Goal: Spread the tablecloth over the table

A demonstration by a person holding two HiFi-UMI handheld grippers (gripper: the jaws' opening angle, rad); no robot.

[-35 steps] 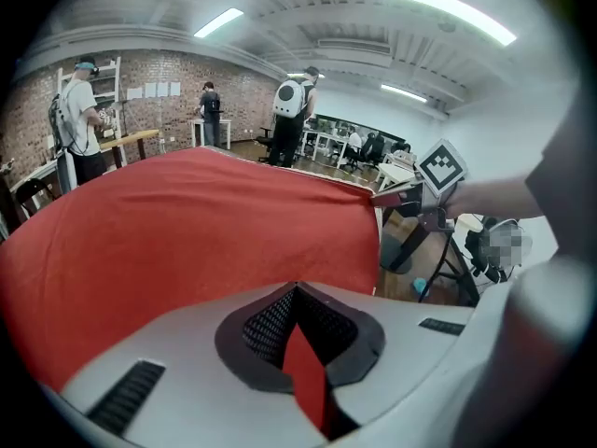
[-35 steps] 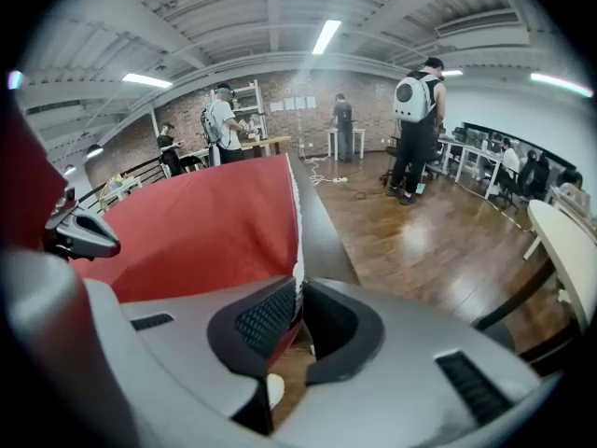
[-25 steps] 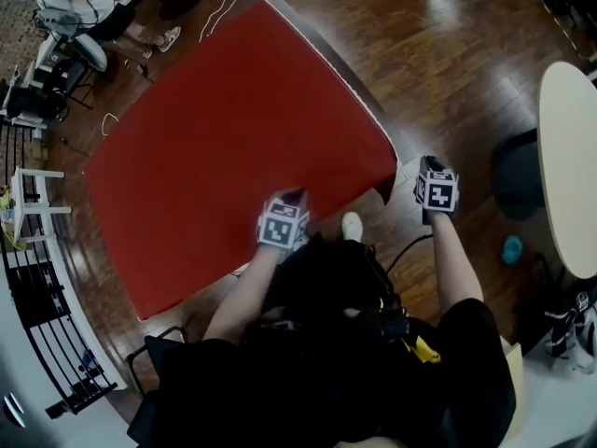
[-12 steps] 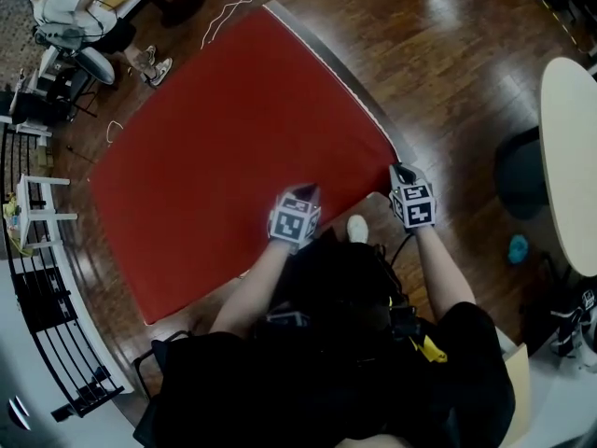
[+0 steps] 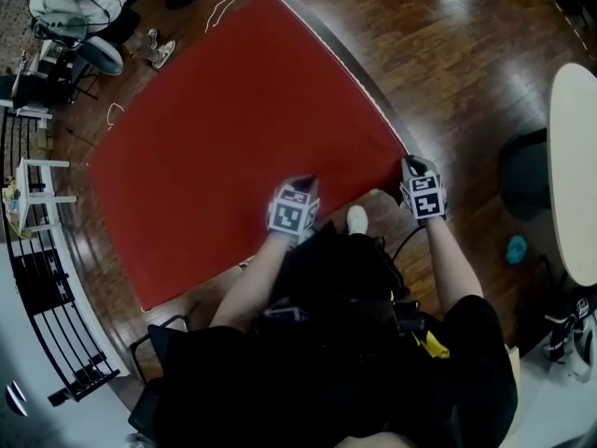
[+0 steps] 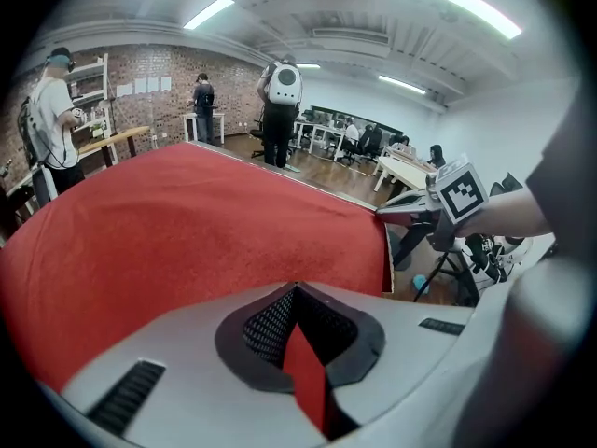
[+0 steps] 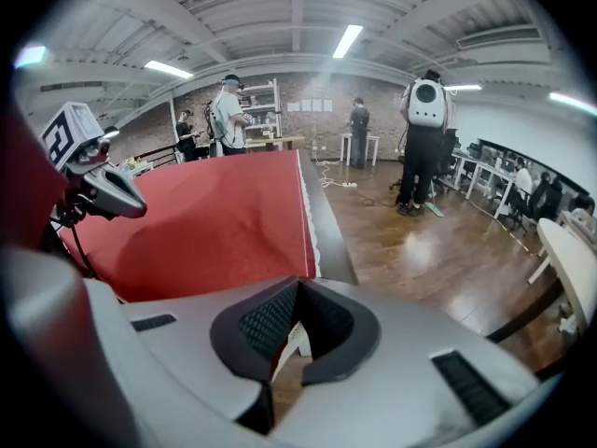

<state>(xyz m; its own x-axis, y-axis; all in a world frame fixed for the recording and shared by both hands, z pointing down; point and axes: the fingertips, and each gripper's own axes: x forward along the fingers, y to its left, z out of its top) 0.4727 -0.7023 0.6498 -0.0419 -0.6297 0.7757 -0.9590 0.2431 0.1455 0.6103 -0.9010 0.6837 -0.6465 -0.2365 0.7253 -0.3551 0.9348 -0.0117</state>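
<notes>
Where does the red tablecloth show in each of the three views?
Head view: the tablecloth fills the centre and left, flat over the table.
Left gripper view: the tablecloth fills the left and middle; the left gripper pinches a red fold.
Right gripper view: left of centre; the right gripper holds its white-trimmed edge.
Shared landmark: the cloth corner at the right gripper.

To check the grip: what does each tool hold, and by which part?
Both hold the tablecloth: left tool its near edge, right tool its near corner.

One tablecloth, one table, two tools.
</notes>
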